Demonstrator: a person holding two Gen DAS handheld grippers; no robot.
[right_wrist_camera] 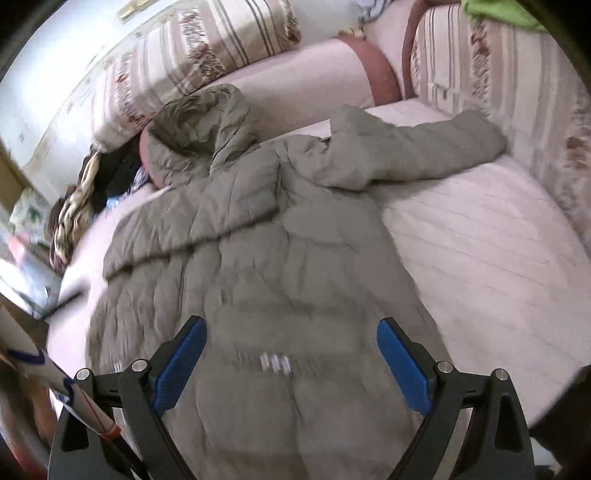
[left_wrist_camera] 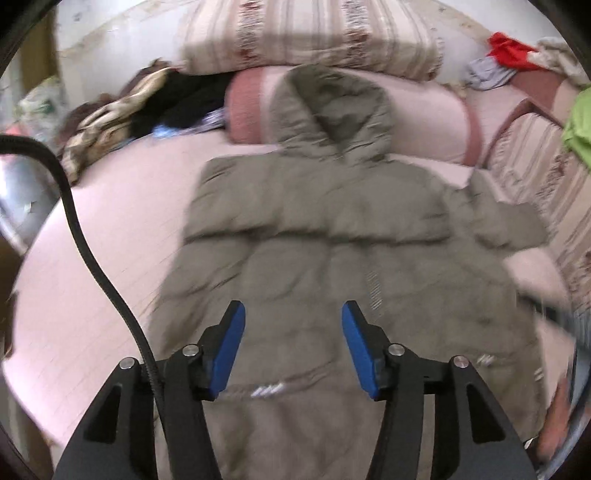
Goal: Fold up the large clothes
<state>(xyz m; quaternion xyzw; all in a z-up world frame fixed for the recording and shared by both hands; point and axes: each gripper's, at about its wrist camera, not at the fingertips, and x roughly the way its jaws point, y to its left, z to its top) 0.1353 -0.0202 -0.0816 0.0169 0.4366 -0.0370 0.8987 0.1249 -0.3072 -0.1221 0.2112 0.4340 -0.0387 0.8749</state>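
Observation:
A grey-olive puffer jacket (left_wrist_camera: 314, 236) lies flat on a pink bed sheet (left_wrist_camera: 92, 266), hood away from me. Its left sleeve is folded across the chest; its right sleeve (right_wrist_camera: 424, 147) stretches out to the right. It also shows in the right wrist view (right_wrist_camera: 266, 258). My left gripper (left_wrist_camera: 293, 314) is open and empty, hovering over the jacket's lower body. My right gripper (right_wrist_camera: 291, 328) is open and empty, also above the lower body. Neither touches the fabric as far as I can see.
A pink bolster (left_wrist_camera: 424, 122) and striped cushions (left_wrist_camera: 306, 33) line the back. A heap of dark and patterned clothes (left_wrist_camera: 122, 114) lies at the back left. A striped side cushion (right_wrist_camera: 517, 110) bounds the right. Red and green clothes (left_wrist_camera: 509, 51) lie at the far right.

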